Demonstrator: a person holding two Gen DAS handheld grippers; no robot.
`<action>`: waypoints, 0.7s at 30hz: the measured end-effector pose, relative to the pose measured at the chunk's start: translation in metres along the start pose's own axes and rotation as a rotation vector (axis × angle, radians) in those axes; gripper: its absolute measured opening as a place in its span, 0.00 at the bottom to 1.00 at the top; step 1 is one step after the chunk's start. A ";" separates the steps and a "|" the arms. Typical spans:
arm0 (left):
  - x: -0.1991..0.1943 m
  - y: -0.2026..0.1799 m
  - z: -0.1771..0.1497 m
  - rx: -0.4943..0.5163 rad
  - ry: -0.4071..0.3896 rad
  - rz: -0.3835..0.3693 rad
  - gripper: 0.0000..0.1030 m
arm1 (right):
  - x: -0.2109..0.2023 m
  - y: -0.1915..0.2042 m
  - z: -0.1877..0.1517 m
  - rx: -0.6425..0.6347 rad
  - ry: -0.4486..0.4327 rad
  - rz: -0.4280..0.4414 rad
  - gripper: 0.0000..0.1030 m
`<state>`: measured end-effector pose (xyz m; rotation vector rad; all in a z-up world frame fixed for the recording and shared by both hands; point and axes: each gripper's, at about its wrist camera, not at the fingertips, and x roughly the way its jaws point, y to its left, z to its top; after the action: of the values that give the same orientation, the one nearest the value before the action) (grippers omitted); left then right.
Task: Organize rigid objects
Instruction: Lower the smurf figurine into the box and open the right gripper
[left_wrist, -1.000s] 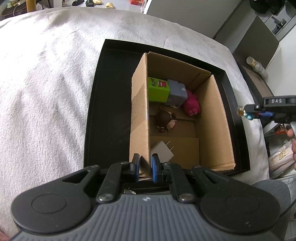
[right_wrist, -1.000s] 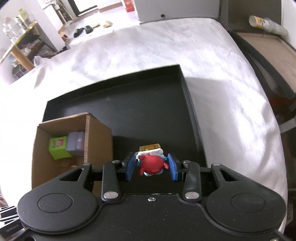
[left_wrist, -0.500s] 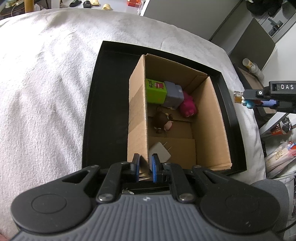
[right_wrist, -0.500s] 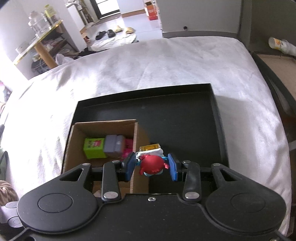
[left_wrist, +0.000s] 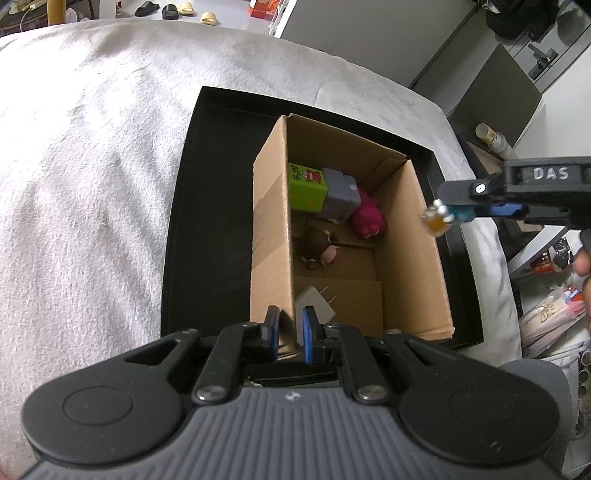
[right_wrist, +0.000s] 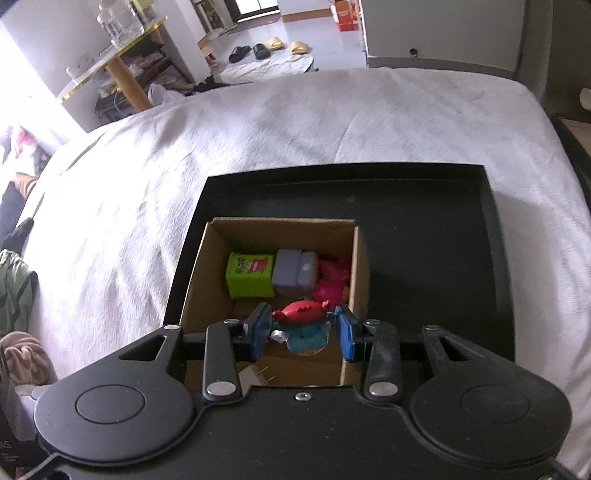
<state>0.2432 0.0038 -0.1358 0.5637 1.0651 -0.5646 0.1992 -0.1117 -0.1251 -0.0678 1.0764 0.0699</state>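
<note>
Cardboard walls of an open box (left_wrist: 410, 258), standing in a black tray (right_wrist: 424, 206) on the white-covered bed (right_wrist: 258, 129), are pinched at the near corner by the left hand-held gripper (left_wrist: 290, 334), nearly closed. The right hand-held gripper (right_wrist: 301, 330) clamps a red-and-blue toy figure (right_wrist: 303, 326) above the box, over a green cube (right_wrist: 251, 275), grey block (right_wrist: 295, 271) and pink toy (left_wrist: 367, 219).

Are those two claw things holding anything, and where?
The right gripper clamps a small red-and-blue figurine by its sides. The left gripper pinches the cardboard box by its near wall.
</note>
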 end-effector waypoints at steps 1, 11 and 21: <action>0.000 0.000 0.000 -0.002 0.000 -0.002 0.11 | 0.003 0.002 -0.001 -0.003 0.006 0.000 0.37; 0.000 0.001 0.002 -0.020 -0.002 -0.021 0.11 | 0.027 0.021 -0.009 -0.036 0.060 -0.017 0.37; 0.002 0.004 0.002 -0.031 -0.002 -0.041 0.11 | 0.058 0.028 -0.014 -0.054 0.126 -0.075 0.37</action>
<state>0.2482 0.0051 -0.1360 0.5148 1.0839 -0.5837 0.2115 -0.0835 -0.1835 -0.1636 1.1971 0.0271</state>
